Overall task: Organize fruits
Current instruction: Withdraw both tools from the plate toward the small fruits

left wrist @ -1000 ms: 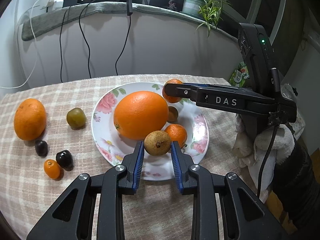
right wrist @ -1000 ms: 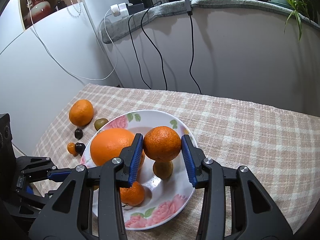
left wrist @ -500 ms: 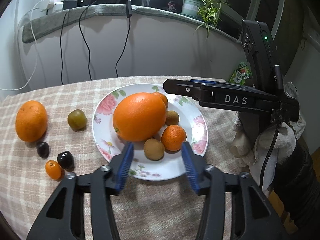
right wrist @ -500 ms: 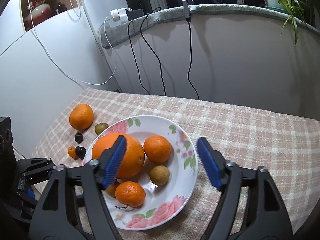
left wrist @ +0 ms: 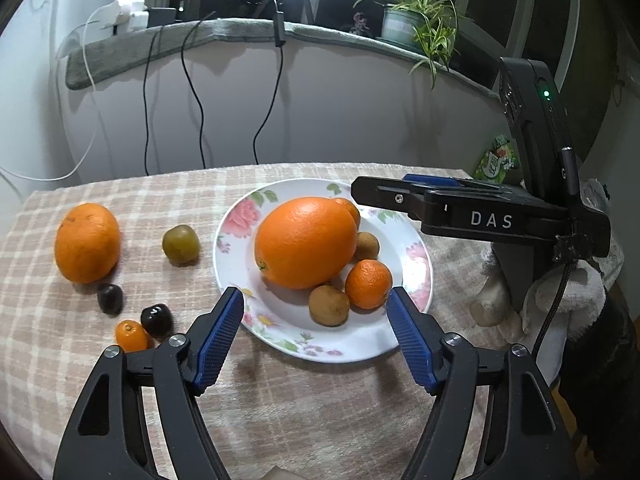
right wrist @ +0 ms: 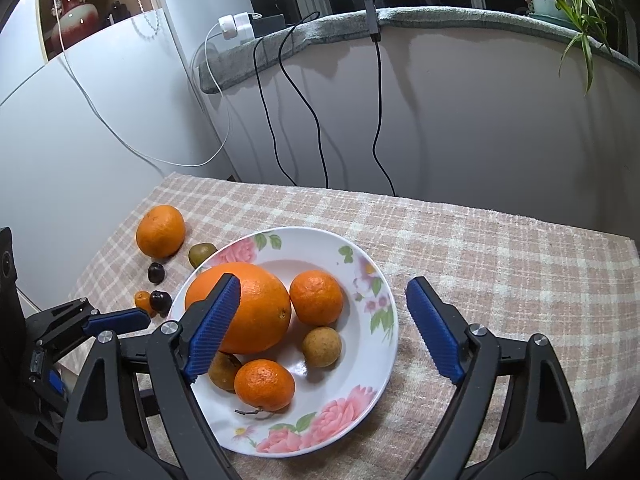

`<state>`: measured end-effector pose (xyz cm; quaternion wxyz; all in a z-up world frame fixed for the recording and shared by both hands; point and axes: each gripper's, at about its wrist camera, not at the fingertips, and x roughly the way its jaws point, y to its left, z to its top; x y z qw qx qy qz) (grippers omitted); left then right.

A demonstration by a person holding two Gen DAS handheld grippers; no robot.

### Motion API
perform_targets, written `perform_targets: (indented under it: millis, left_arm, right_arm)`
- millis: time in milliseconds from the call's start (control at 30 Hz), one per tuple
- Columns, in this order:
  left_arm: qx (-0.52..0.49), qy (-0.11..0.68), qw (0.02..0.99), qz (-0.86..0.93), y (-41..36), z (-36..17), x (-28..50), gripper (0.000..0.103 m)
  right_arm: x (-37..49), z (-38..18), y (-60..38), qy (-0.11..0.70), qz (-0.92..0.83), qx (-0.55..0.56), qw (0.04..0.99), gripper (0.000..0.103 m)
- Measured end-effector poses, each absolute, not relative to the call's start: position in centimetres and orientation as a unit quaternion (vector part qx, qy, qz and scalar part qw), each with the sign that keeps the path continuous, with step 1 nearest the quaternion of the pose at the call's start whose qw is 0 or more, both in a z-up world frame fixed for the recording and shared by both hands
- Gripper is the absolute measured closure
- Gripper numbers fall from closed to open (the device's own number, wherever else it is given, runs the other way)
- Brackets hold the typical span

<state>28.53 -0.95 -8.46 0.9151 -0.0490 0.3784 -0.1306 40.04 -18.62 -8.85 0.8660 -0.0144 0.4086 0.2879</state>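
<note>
A second ago each gripper pinched a fruit; now both have let go. The left gripper (left wrist: pixel 316 312) is opening, empty, with the brown fruit (left wrist: pixel 329 305) lying on the plate (left wrist: pixel 360 350) beside a small orange (left wrist: pixel 368 284). The right gripper (right wrist: pixel 324 300) is opening too, and its orange (right wrist: pixel 316 297) sits by the big orange (right wrist: pixel 240 306). Bare checked tabletop (right wrist: pixel 500 264) stretches right of the plate to the edge.

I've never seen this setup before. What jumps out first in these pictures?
A flowered white plate sits mid-table, heaped with fruit, and one big orange dominates it. More fruit lies loose on the checked cloth to its left, including a second orange. In front, two black tools with blue-padded jaws are spreading open, holding nothing.
</note>
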Motion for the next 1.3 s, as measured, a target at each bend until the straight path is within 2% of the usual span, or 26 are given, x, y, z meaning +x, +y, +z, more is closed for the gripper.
perform_targets:
  millis: [1000, 1300]
  left_arm:
    - [-0.077, 0.354, 0.928, -0.088, 5.4, -8.1, 26.7, 0.029]
    - [-0.090, 0.362, 0.926, -0.054, 9.8, -9.2, 26.2, 0.032]
  right_arm:
    - [36.7, -6.3, -13.0, 0.367, 0.326, -0.052, 0.870, 0.016]
    - [34.7, -5.8, -9.6, 0.346, 0.360, -0.106, 0.860, 0.016]
